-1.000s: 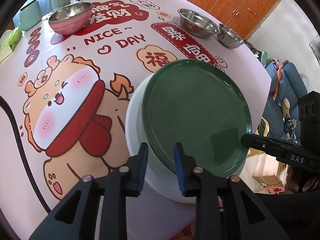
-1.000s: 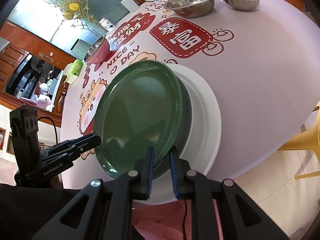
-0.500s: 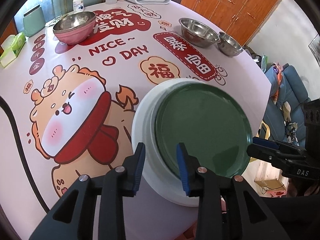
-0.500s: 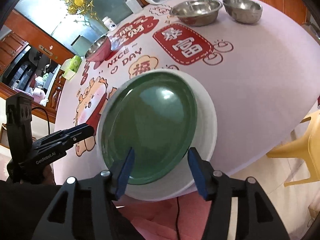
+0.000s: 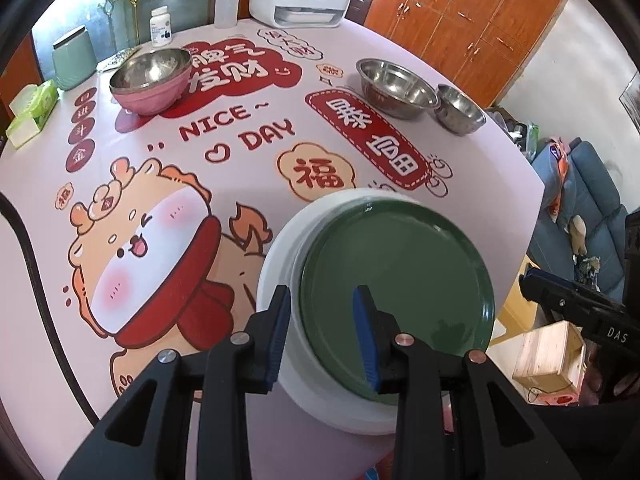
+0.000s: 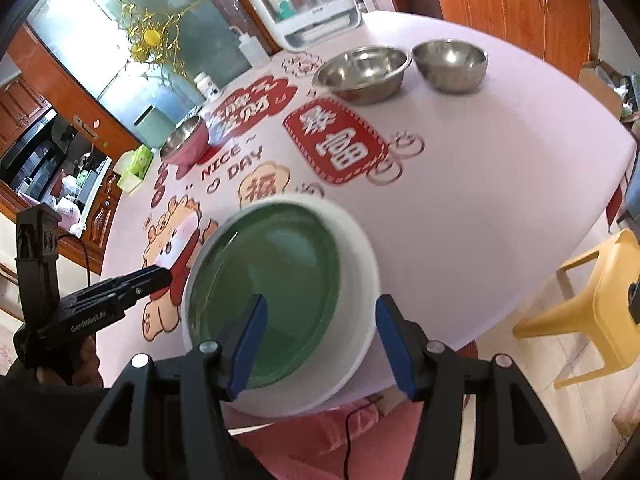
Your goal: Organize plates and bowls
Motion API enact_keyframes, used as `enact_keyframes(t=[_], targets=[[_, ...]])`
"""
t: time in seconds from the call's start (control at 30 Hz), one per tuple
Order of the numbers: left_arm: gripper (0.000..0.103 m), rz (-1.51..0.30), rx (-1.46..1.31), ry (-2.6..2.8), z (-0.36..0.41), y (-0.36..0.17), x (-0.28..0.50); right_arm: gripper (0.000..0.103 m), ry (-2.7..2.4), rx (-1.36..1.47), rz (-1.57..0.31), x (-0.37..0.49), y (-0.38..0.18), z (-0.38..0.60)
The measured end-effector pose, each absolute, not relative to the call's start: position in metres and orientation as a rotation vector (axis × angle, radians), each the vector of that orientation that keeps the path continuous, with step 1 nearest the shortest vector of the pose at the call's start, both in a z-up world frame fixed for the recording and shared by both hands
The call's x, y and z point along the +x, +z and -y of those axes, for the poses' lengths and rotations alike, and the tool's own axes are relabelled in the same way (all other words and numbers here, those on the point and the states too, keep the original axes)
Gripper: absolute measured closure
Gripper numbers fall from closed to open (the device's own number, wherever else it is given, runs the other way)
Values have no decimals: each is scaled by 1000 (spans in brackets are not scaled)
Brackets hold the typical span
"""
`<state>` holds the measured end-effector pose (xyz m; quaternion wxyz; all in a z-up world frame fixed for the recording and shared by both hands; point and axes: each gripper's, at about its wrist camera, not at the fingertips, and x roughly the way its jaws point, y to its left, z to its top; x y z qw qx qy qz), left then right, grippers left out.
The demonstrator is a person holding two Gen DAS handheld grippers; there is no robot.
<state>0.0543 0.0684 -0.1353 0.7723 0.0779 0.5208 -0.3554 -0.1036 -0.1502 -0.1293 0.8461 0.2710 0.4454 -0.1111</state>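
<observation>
My right gripper (image 6: 318, 342) hangs with jaws apart and nothing between them, my left gripper (image 5: 322, 332) parted too above the green plate (image 5: 394, 300), which sits nested in the white plate (image 5: 280, 256) at the tabletop's (image 5: 476, 184) near edge. The stack sits so close to that edge that a careless nudge could tip it off. Beyond the white plate, steel bowls (image 5: 396, 88) wait on the cartoon cloth, wooden cabinets (image 5: 472, 28) behind.

Pale printed cloth on the desk (image 5: 360, 60) reads "NICE ~ DAY" in red caps, w/ a gold cloud badge holding the Chinese char "福". Black right gripper (image 5: 576, 308) body: white "DAS". Black left gripper (image 6: 120, 284) body: "GenRobot.AI", partly blurred.
</observation>
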Motion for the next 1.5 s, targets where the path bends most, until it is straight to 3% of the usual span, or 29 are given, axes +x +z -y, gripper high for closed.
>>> enact_keyframes(t=[0.4,0.57,0.8,0.87,1.33,1.5], targets=[[71,-1130,122,-652,-32,-108,52,47,-186,498,-928,-92,-114,204],[58,-1099,76,-573,-16,-91,48,47,-127,446,-926,-86,-104,232],[57,-1090,13,-476,12,-76,38,47,-44,376,-925,-71,-94,274],[50,-1077,-2,-444,20,-72,33,47,-19,357,-927,-66,-92,284],[44,-980,-151,-272,52,-48,13,47,165,209,-923,-32,-81,343],[37,-942,-146,-249,62,-31,18,47,194,167,-888,-16,-67,355]])
